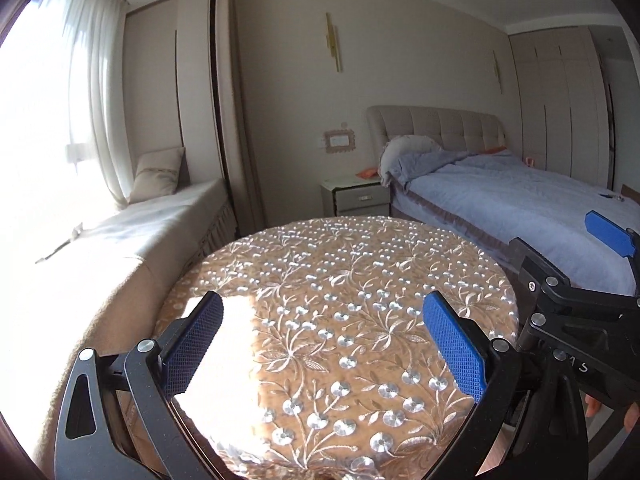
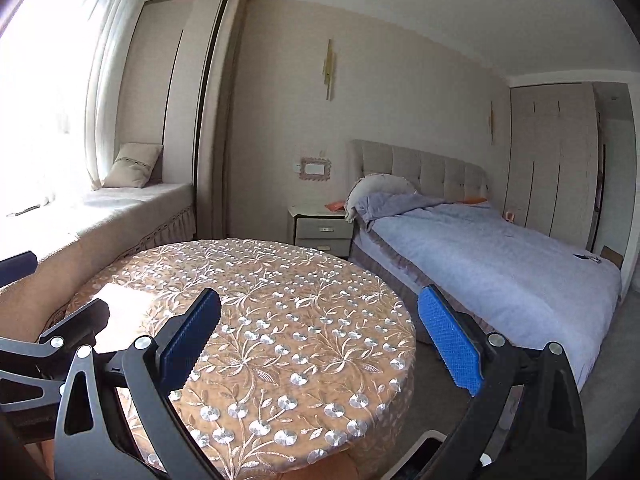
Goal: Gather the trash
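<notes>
My left gripper point(image 1: 323, 304) hangs open over a round table point(image 1: 360, 264) covered with a tan cloth embroidered in silver flowers. Nothing sits between its blue pads point(image 1: 456, 352). My right gripper point(image 2: 320, 296) is open as well, above the table's right half point(image 2: 280, 280), and holds nothing. No loose trash shows on the cloth. An orange item point(image 2: 335, 205) lies on the nightstand point(image 2: 324, 230) beyond the table. A small dark object point(image 2: 586, 257) rests near the bed's far right edge.
A bed point(image 2: 500, 264) with a blue cover stands right of the table, and a cushioned window seat point(image 1: 120, 232) runs along the left. A white-rimmed dark opening point(image 2: 424, 448) shows low beside the table. Wardrobe doors point(image 1: 560, 100) fill the far right.
</notes>
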A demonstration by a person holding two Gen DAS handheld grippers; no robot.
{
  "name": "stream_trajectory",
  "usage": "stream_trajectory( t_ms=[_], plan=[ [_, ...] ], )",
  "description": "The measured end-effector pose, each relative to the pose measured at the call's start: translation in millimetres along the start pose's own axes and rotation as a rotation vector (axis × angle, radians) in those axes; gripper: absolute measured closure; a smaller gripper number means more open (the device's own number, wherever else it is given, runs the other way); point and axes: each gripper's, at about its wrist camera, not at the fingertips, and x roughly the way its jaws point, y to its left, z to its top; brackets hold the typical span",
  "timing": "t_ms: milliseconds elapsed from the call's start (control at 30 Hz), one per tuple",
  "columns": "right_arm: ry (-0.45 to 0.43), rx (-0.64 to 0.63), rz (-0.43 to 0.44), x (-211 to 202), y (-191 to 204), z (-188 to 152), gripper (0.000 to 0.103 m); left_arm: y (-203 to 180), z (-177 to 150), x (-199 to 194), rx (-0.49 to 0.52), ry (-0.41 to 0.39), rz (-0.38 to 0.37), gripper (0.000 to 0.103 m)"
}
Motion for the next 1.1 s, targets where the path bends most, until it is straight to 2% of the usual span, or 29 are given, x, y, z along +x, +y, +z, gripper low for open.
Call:
stream_trajectory(
  t_ms=[200, 467, 1100],
  plan=[
    [0.002, 0.017, 0.007, 0.3, 1.9, 2.9, 0.005, 3.0, 1.9, -3.2, -0.002, -0.007, 0.027, 0.005],
    [-0.028, 0.023, -0.032, -4.0, 5.2, 1.6, 0.005, 5.5, 3.9, -3.8, -0.011, -0.004, 0.049, 0.005],
    [-0.02, 0.055, -0.029, -4.7, -2.4, 1.5, 0.005, 2.8, 6.5, -10.1, -0.001, -0.02, 0.059, 0.005]
  ],
)
